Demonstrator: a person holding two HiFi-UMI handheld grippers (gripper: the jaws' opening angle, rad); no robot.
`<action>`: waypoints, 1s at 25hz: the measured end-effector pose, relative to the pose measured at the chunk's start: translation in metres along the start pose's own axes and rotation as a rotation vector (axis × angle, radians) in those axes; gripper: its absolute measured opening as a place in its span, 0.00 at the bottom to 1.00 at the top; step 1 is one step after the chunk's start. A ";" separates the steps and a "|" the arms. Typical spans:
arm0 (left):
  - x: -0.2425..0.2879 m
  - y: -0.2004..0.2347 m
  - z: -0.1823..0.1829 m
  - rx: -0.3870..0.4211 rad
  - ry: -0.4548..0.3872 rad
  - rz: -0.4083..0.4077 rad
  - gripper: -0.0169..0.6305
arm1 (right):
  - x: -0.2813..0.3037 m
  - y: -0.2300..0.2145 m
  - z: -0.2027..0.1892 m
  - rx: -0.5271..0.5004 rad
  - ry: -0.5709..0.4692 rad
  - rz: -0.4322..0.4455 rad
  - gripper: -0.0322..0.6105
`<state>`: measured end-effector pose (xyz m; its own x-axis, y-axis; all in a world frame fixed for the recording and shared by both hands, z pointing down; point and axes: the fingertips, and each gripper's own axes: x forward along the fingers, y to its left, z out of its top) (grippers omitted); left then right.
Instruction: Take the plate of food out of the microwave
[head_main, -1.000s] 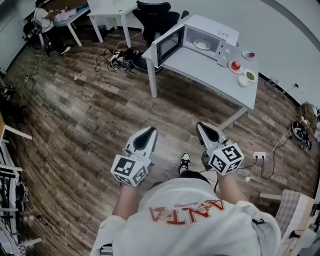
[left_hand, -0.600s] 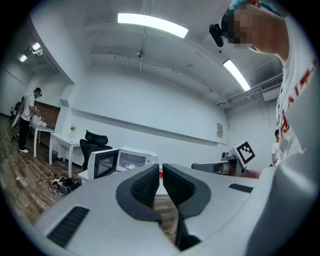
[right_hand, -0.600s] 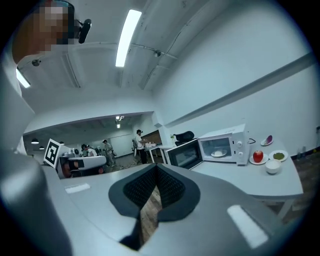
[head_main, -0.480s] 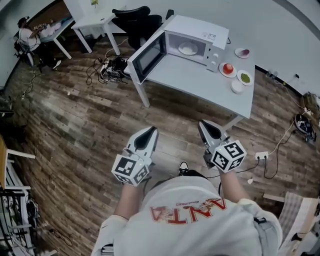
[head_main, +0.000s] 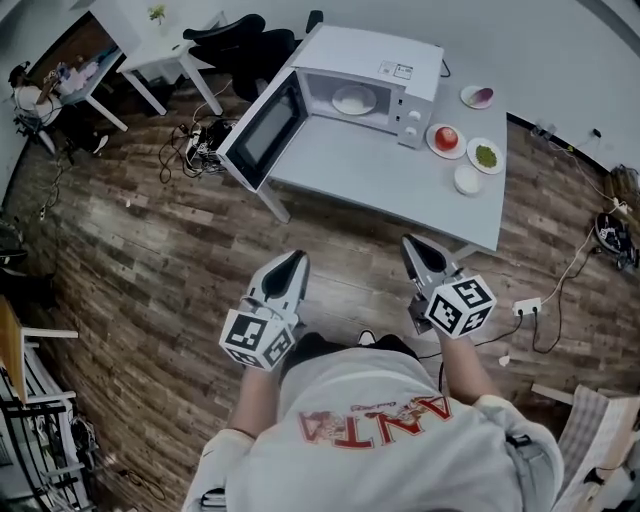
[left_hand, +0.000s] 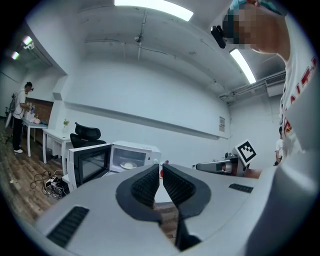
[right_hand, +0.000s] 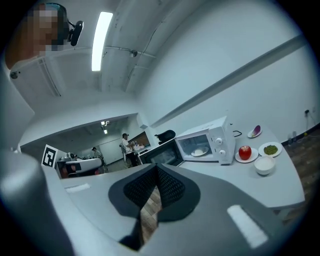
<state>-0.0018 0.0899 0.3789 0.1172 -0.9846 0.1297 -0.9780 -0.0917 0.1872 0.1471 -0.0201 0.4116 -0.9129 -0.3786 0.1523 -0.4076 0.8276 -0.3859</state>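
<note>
Your left gripper (head_main: 293, 262) and right gripper (head_main: 413, 247) are closed on nothing, with the white plate of food (head_main: 354, 99) inside the open white microwave (head_main: 372, 50) at twelve o'clock.

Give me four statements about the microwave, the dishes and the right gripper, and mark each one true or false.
1. The microwave door stands open. True.
2. The plate of food sits out on the table. False: it is inside the microwave.
3. The right gripper holds the red fruit. False: its jaws are shut on nothing, short of the table.
4. The red fruit lies on a small plate beside the microwave. True.
</note>
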 end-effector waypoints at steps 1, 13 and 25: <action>0.008 0.003 0.000 0.001 0.004 -0.006 0.07 | 0.005 -0.005 -0.001 0.007 0.005 -0.003 0.05; 0.091 0.097 0.015 0.022 0.016 -0.101 0.07 | 0.107 -0.037 0.017 0.028 0.001 -0.130 0.05; 0.151 0.189 0.025 -0.014 0.028 -0.219 0.07 | 0.209 -0.036 0.036 -0.003 0.020 -0.242 0.05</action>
<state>-0.1731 -0.0797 0.4093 0.3314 -0.9369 0.1116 -0.9263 -0.3007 0.2269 -0.0281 -0.1441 0.4247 -0.7890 -0.5574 0.2583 -0.6144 0.7153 -0.3330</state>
